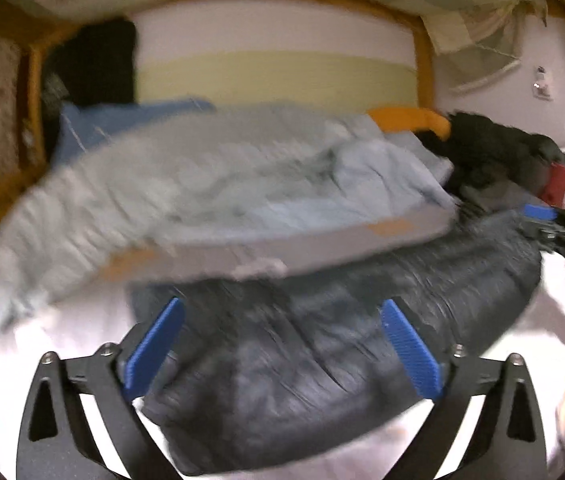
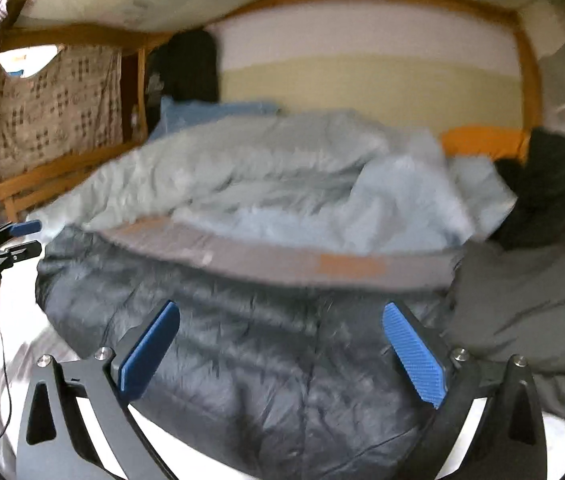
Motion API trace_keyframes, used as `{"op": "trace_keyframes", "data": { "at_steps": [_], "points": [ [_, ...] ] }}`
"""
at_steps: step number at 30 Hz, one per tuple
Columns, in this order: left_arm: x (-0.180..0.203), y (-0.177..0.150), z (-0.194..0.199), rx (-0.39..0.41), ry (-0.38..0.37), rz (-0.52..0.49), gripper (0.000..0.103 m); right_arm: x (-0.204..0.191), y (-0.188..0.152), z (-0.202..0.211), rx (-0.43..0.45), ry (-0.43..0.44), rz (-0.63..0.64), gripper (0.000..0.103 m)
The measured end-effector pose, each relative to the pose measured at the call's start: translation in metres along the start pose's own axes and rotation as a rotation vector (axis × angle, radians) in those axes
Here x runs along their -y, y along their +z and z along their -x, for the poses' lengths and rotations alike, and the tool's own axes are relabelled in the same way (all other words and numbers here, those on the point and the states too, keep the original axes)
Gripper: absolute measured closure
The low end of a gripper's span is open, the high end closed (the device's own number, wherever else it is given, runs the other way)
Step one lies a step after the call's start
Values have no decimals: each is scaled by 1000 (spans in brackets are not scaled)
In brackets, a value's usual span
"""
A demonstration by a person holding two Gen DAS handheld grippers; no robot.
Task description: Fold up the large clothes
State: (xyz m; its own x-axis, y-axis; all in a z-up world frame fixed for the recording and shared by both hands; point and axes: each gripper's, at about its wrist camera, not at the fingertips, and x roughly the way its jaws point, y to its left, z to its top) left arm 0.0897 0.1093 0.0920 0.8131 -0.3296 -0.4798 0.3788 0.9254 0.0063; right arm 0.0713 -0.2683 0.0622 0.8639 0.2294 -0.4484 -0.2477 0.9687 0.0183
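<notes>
A dark quilted puffer jacket (image 1: 322,344) lies spread on the white bed sheet (image 1: 62,340); it also shows in the right wrist view (image 2: 262,360). My left gripper (image 1: 282,344) is open and empty, hovering just above the jacket's left part. My right gripper (image 2: 282,352) is open and empty above the jacket's right part. The right gripper also shows at the left wrist view's right edge (image 1: 550,220), and the left gripper at the right wrist view's left edge (image 2: 22,236). Both views are motion-blurred.
A rumpled light-blue duvet (image 2: 282,184) lies behind the jacket, with a grey-and-orange band (image 2: 322,264) along its near edge. A grey garment (image 2: 530,304) and a black one (image 2: 554,192) lie to the right. A wooden bed frame (image 2: 526,64) surrounds the bed.
</notes>
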Motion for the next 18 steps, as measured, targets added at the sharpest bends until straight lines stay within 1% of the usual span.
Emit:
{"op": "trace_keyframes", "data": {
  "at_steps": [3,4,6,8,9,11,13,15,18],
  "points": [
    [-11,-5,-29,-101,-31,61,2,2,-7,-27,-87,-50,16,0],
    [-20,-5,-43,-142,-32,107,2,6,-9,-38,-117,-45,2,0],
    [-36,-8,-64,-192,-20,191,2,13,-13,-58,-181,-55,-28,0],
    [-51,-9,-75,-195,25,262,2,22,-18,-80,-244,-85,-57,0],
    [-56,-9,-79,-187,26,287,2,25,-20,-88,-261,-93,-73,0],
    [-62,-10,-89,-174,10,299,2,35,-25,-102,-273,-93,-112,0],
    [-67,-16,-104,-191,55,295,2,44,-30,-113,-280,-87,-153,0],
    [-77,-27,-117,-200,39,325,2,49,-33,-120,-266,-80,-181,0],
    [-94,-44,-129,-165,-10,422,0,53,-39,-129,-252,-72,-205,0]
  ]
}}
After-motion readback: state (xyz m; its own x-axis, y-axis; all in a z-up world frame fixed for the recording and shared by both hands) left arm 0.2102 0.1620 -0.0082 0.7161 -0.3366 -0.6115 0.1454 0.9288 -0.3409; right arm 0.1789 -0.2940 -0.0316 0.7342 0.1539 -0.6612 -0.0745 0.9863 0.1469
